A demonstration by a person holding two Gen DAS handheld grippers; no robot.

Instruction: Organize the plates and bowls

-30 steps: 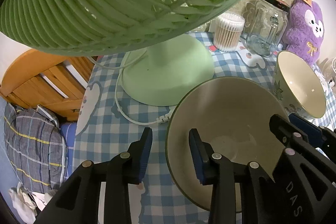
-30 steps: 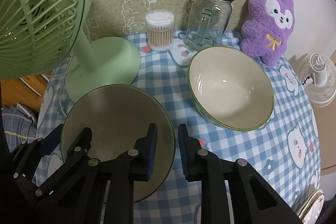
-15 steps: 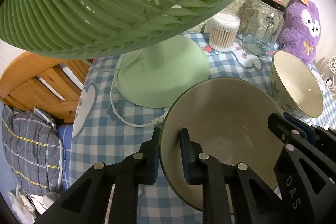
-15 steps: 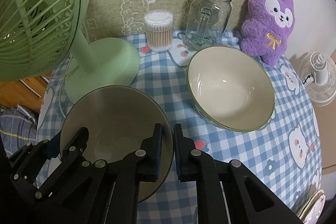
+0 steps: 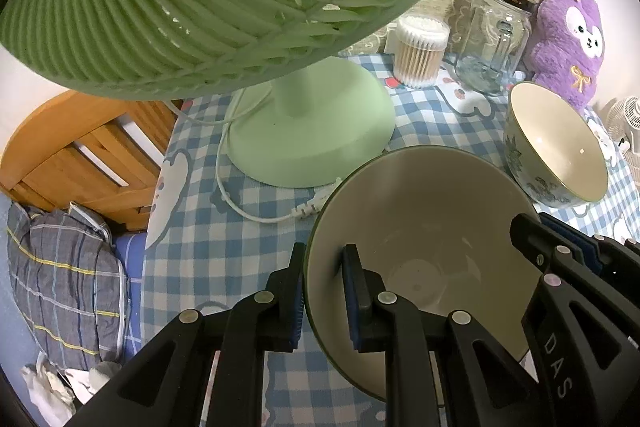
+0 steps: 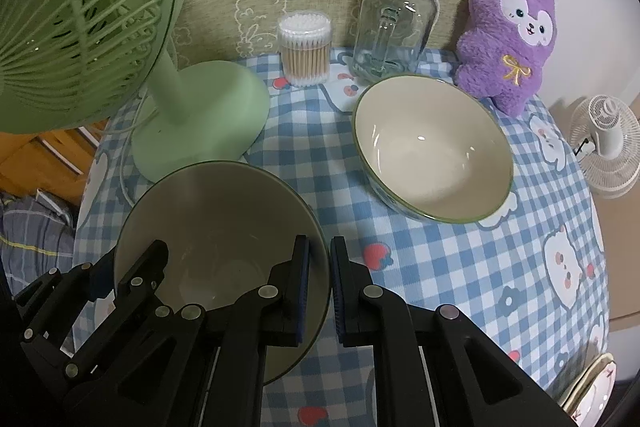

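Left wrist view showed my left gripper (image 5: 323, 297) with its fingers clamped on the near-left rim of the shaded, green-edged cream ceramic bowl (image 5: 432, 227), one blue pad outside the wall and the other inside. That bowl sat on the round table with the blue-and-white checked cloth (image 5: 200, 227), just in front of the base of the pale green desk fan (image 5: 312, 131), whose white cord (image 5: 248, 203) curled beside the rim. From the right wrist view, my right gripper (image 6: 319, 279) pinched the same bowl's opposite rim, fingers nearly together around the thin wall. A second cream ceramic bowl with a green rim and patterned outside (image 6: 432, 151) stood apart to the right on the cloth. Behind it stood a clear tub of cotton swabs (image 6: 306, 49), a glass jar with a black lid (image 6: 394, 27) and a purple plush toy (image 6: 508, 43).
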